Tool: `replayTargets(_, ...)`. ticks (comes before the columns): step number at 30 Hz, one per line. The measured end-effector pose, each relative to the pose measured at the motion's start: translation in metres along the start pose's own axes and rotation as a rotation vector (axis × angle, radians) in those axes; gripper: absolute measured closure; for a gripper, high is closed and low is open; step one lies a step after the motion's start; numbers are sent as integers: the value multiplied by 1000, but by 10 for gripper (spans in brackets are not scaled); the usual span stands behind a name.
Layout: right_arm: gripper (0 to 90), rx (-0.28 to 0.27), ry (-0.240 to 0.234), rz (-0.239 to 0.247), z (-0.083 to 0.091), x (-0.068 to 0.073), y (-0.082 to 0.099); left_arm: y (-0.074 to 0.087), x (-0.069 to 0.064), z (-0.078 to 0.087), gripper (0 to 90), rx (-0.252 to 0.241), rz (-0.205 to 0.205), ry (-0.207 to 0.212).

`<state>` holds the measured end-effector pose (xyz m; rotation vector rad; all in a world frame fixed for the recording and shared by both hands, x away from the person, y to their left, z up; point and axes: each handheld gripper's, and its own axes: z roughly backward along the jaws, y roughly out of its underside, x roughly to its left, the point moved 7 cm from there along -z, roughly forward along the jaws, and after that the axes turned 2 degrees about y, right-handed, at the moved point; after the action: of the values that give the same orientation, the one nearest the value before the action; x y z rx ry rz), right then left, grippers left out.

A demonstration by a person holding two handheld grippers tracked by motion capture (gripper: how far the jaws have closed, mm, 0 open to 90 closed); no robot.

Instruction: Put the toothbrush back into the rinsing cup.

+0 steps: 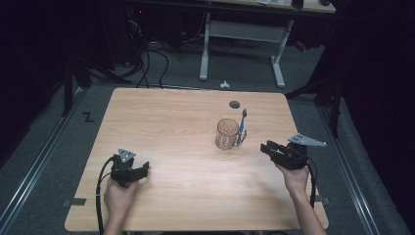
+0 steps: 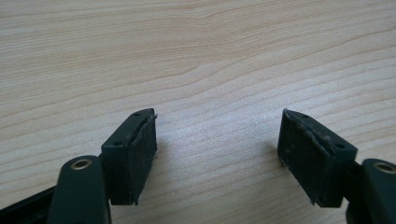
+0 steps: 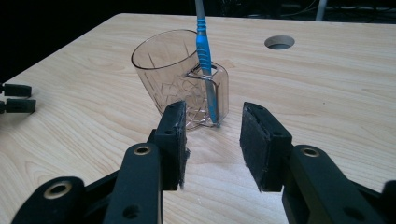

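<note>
Right gripper (image 3: pixel 212 140) sits at lower centre of the right gripper view, jaws roughly half open, nothing between the pads, aimed at the blue toothbrush (image 3: pixel 204 51). Left gripper (image 2: pixel 217 154) has its jaws wide apart over bare table (image 2: pixel 196 46), holding nothing; in the high view it rests at lower left (image 1: pixel 145 169), well apart from the work.

The toothbrush stands in the side holder of a clear plastic cup (image 1: pixel 227 133), right of centre in the high view. Long axis near upright, leaning slightly; handle end down in the holder, head up toward the top of the frame (bristle side hard to tell).

Risk as I judge it: the handle is thin and the cup light, so a pinch that comes in off-line could nudge the cup (image 3: pixel 175 74) and tip or slide it. A grip too low could catch the holder wall with the handle and drag the cup up too. A slanted pull may jam the brush in the slot.
</note>
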<state>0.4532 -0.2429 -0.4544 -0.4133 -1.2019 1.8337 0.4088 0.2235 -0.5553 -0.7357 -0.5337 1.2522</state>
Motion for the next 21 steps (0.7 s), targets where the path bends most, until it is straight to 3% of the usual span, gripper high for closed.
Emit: replayTargets(21,619,38,44,-22,-5,-16,20,0,0,0,287,0,1,0)
